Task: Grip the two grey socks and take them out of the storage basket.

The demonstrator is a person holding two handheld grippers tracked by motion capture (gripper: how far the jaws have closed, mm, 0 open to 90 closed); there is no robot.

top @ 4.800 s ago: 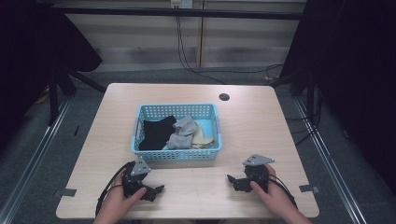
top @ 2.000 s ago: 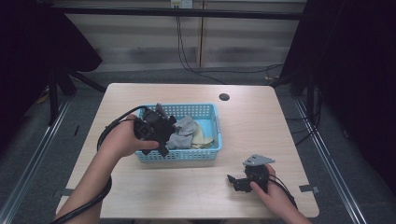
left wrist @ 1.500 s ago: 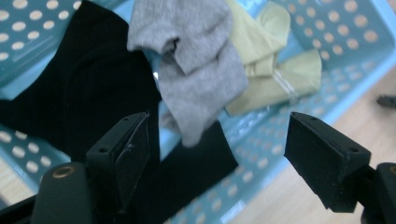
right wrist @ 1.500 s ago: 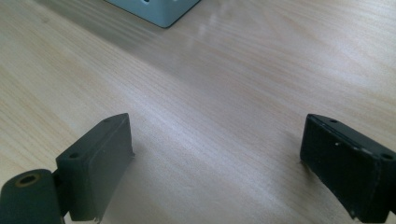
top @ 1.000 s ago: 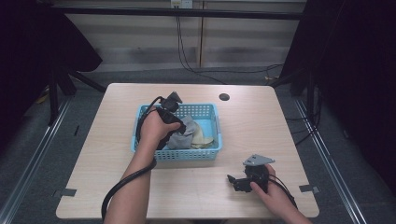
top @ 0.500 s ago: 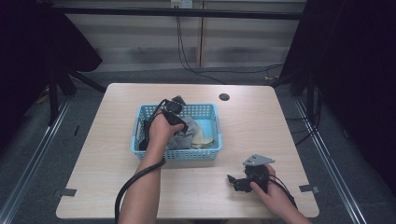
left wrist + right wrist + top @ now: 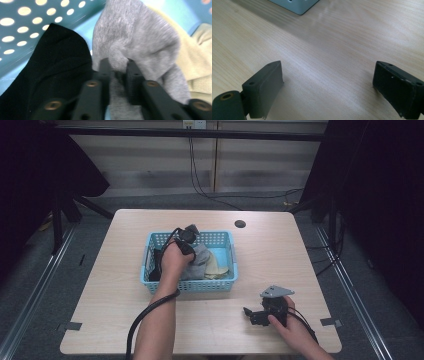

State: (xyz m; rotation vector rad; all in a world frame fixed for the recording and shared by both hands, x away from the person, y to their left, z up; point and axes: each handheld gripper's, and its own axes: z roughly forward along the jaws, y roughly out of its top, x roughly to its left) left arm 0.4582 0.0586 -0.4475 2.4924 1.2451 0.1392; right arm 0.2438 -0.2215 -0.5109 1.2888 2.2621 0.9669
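- Reaching deeper into the basket point(image 7: 222, 284) since half a second ago, the left claw point(image 7: 117, 65) is pinching a fold of the grey sock point(image 7: 140, 42).
- Black sock point(image 7: 57, 67) and cream cloth point(image 7: 197, 62) are crowding it on either side.
- Right claw point(image 7: 327, 87) is resting wide open and empty on the counter point(image 7: 280, 250).

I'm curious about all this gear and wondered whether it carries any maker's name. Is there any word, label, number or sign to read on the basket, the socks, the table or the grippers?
None: no readable text in any view.
Blue basket: perforated holes, no label.
Grey sock, black sock, cream cloth: plain.
Left gripper, right gripper: unmarked black jaws.
Table: bare wood grain.
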